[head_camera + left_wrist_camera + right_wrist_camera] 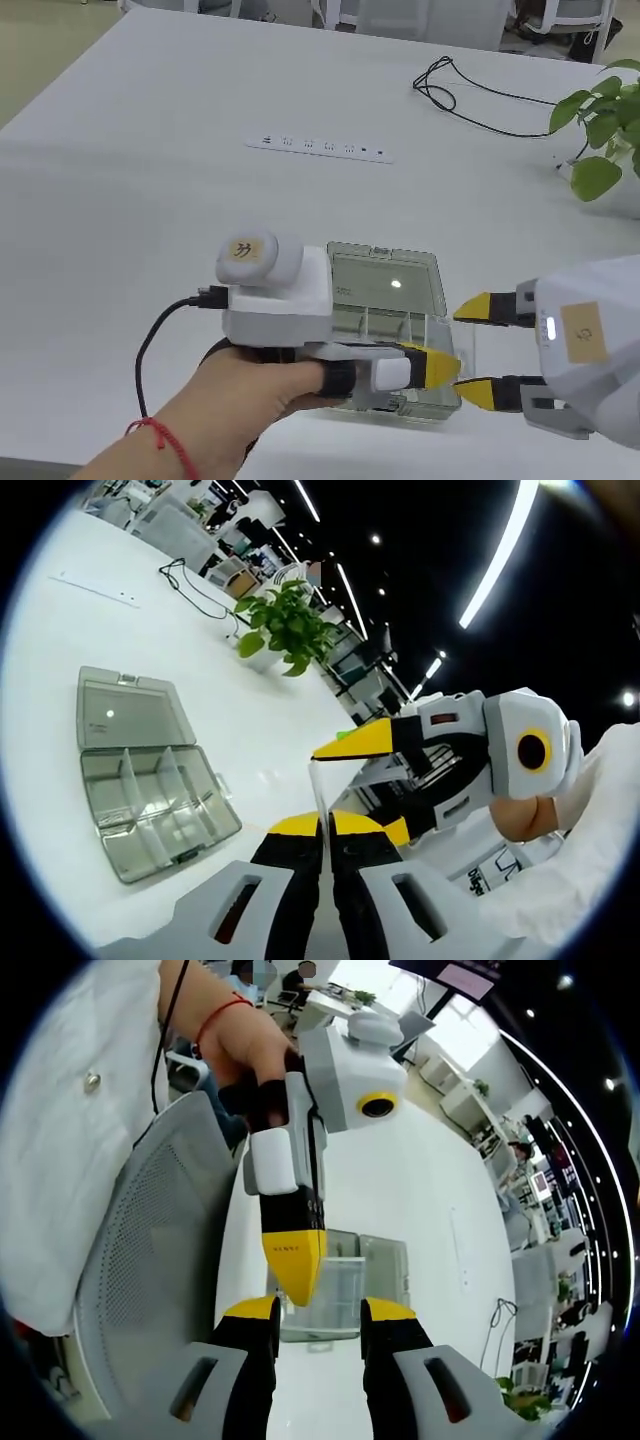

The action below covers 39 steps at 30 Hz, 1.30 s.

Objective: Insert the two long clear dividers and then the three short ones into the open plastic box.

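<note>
One left tool [440, 368] is clenched on one clear divider [318, 795] at the near right corner of the one open plastic box [385, 285]; some dividers are already seated in it, count unclear. One right tool [478, 350] is released, jaws apart just beside that divider. The white bench [120, 180] carries one power strip [318, 147], one looped black cable [450, 95] and one potted plant [605, 130], with open office desks behind.

Head cam looked down over the table [110, 200]; left claw [445, 368] and right claw [470, 350] cams faced off close (all shared the box [388, 288]).
</note>
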Motion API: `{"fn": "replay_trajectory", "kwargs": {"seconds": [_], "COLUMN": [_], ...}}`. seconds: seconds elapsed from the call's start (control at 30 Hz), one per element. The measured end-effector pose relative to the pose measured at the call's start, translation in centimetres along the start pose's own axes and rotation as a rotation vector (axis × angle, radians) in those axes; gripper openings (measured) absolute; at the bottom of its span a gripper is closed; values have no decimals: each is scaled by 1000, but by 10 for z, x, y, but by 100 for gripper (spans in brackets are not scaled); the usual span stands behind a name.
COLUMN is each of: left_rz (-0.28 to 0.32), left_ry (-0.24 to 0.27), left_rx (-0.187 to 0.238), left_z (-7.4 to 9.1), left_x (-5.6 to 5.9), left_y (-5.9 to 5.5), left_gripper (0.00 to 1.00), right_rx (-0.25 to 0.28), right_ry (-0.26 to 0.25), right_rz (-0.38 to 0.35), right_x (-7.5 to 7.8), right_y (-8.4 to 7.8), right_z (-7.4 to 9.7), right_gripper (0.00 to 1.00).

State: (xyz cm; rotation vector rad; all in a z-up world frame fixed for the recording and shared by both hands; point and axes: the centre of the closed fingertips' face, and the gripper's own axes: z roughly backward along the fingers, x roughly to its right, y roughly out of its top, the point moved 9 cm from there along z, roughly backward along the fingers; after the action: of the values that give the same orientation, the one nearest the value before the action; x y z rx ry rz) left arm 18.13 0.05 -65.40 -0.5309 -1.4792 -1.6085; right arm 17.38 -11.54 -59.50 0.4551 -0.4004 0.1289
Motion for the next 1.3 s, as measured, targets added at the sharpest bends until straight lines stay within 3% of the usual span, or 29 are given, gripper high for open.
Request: {"fn": "replay_trajectory", "kwargs": {"seconds": [0.13,0.2,0.27,0.37,0.5,0.63,0.67,0.8,0.87,1.0,1.3], "left_rz": [5,-25,-37,-82,-239,-445,-485,-629,-641,-676,-696], "left_ry": [-1,12,16,16,4,-40,-52,-123,-128,-139,-169], "left_rx": [6,-1,-5,1,-16,-49,-46,-68,-88,-85,-63], "left_z": [0,0,1,4,8,12,13,15,15,15,16], "left_x": [0,-1,-1,-2,-1,6,8,19,21,21,25], "left_y": [0,-1,-2,0,1,1,1,-1,-3,-3,-1], "left_gripper": [0,0,0,0,0,0,0,0,0,0,0], "right_rx": [-2,2,20,93,151,226,238,288,300,326,322], "right_ry": [-7,-4,-10,12,69,188,237,335,370,458,528], "right_rz": [5,2,-14,-106,-168,-236,-247,-278,-276,-274,-259], "right_x": [1,1,5,13,23,30,31,33,32,28,23], "right_y": [0,0,1,0,-5,-13,-13,-10,-8,-2,2], "right_z": [0,0,4,13,21,26,27,27,25,23,18], "right_gripper": [35,34,35,36,34,30,29,23,19,16,9]}}
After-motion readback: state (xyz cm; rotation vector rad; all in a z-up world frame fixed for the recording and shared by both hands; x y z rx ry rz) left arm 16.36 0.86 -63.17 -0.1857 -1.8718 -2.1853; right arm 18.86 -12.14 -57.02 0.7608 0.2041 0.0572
